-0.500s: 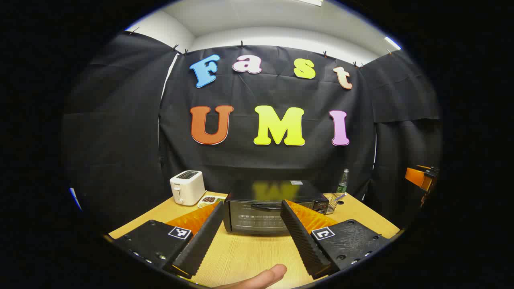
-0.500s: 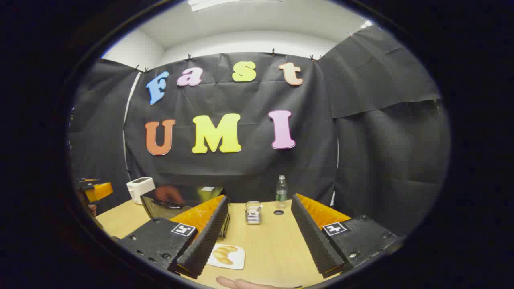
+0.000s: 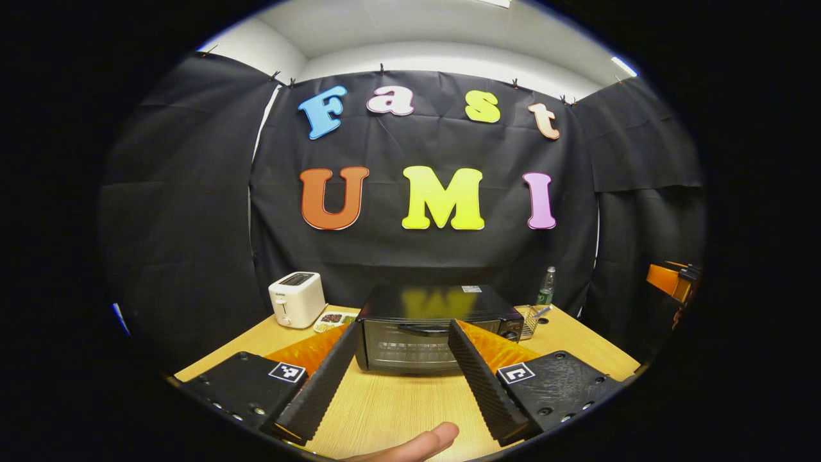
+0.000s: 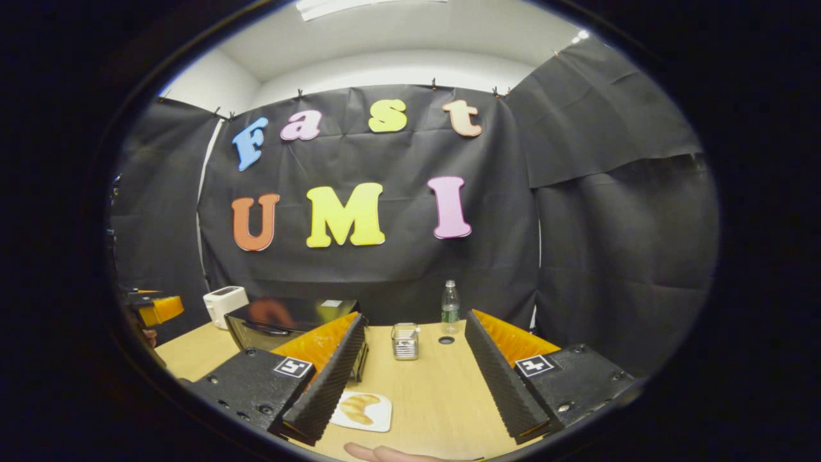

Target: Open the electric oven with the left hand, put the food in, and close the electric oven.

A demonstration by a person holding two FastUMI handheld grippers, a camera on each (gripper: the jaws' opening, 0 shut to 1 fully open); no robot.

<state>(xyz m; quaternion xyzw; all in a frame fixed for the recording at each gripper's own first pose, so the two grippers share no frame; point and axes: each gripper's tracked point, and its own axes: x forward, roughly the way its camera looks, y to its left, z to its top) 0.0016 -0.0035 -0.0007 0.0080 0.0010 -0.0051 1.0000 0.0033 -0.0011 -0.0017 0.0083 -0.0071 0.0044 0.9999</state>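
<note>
A black electric oven (image 3: 436, 324) stands on the wooden table (image 3: 397, 404) with its door shut and a dark handle (image 3: 424, 330) across the top of the door. My left gripper (image 3: 401, 327) is open in front of it, short of the door, its fingers framing the oven. In the right gripper view the oven (image 4: 288, 321) sits at the left. A white plate with croissants (image 4: 361, 410) lies on the table beside the left finger of my open right gripper (image 4: 415, 321). The other gripper's orange body (image 4: 157, 308) shows at the far left.
A white toaster (image 3: 296, 298) and a small dish of food (image 3: 332, 319) stand left of the oven. A wire basket (image 4: 405, 340) and a clear bottle (image 4: 449, 308) stand behind, right of the oven. A fingertip (image 3: 417, 446) shows at the bottom edge.
The left gripper has shifted slightly, so the oven sits a little higher and looks sharper. The right gripper has barely moved.
</note>
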